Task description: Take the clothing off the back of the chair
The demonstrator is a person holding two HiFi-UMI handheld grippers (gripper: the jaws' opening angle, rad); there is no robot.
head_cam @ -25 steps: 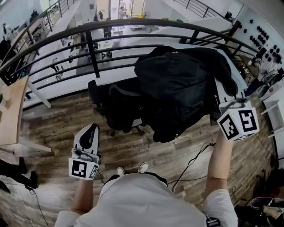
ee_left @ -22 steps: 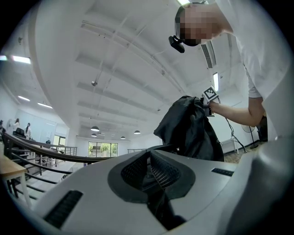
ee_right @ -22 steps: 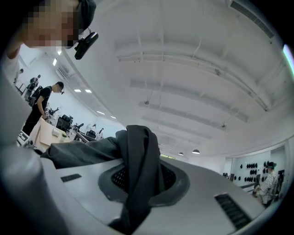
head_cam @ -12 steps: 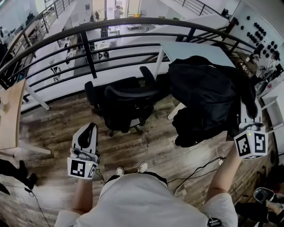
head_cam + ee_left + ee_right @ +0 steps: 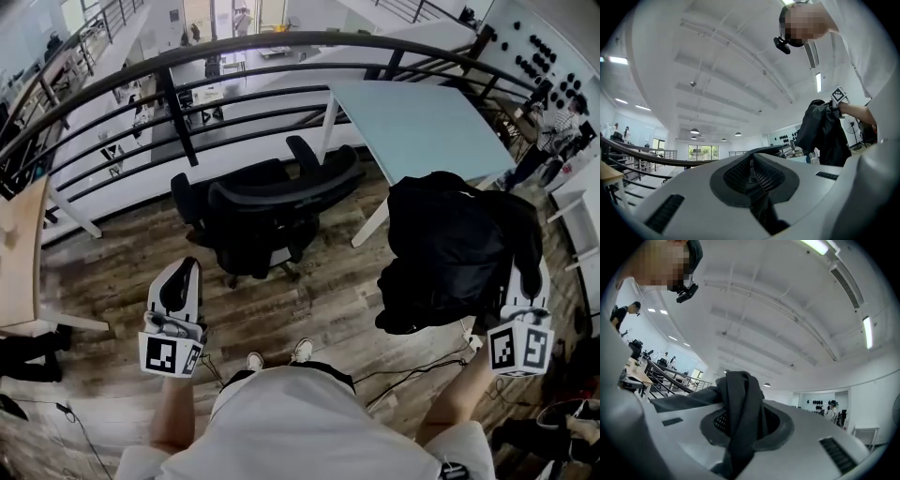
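One black soft-fabric jacket (image 5: 450,248) is the item to handle.

Head view: the jacket hangs bunched from the right gripper (image 5: 523,298), clear of the black swivel office chair (image 5: 267,211), whose backrest is bare. The garment is in the air to the right of the chair, in front of the pale rectangular table (image 5: 412,122) and above the brown wood-plank floor (image 5: 309,309). The left gripper (image 5: 180,281) is held low on the other side, well apart from the garment.

Left gripper view: the left gripper (image 5: 752,171) has its jaws together with nothing between them. The jacket (image 5: 822,136) shows in the distance, hanging in loose folds.

Right gripper view: the right gripper (image 5: 740,425) is clamped on a thick fold of the jacket (image 5: 738,394). The fabric fills the jaw gap and spills over it.

Handling: judge the garment limp, light and non-fragile. It will probably drape and swing, and a smooth shell may creep out of a single pinch. Preferred hold: a doubled fold, the collar or a seam. Support the hanging bulk with the free gripper if it drags.
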